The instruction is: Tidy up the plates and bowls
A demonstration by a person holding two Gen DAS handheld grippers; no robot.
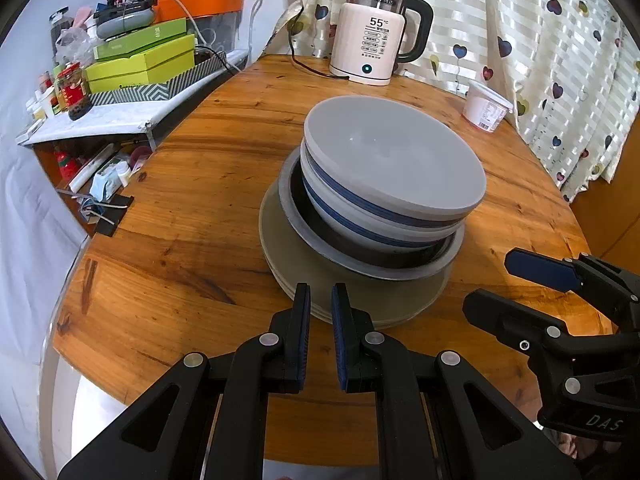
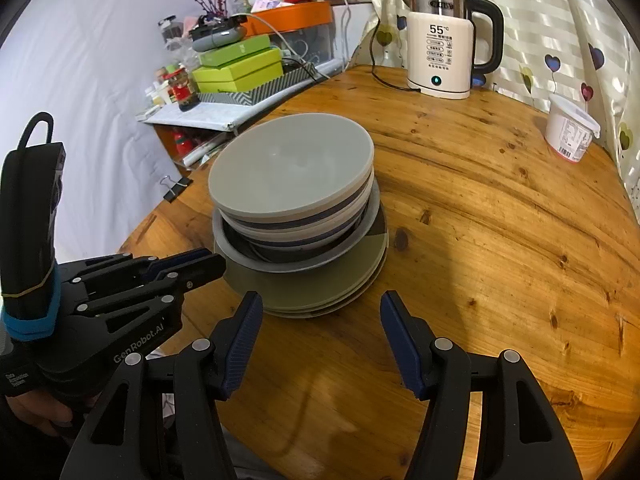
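Wooden tabletop (image 2: 480,240), cluttered shelf (image 2: 208,116) left, kettle (image 2: 440,56) at the back. Left tongs (image 1: 321,300) are closed on nothing. Mid-table, bowls (image 2: 288,176) sit mouth-up on the flat plates (image 2: 312,292) (one neat stack). Right tongs (image 2: 321,308) gape open, empty, just short of it.

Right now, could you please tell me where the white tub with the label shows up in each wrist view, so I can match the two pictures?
Left wrist view: the white tub sits upper right, by the curtain, to the right of the kettle.
Right wrist view: the white tub stands at the far right edge of the table.
Shared landmark: the kettle, behind the stack of bowls in both views.
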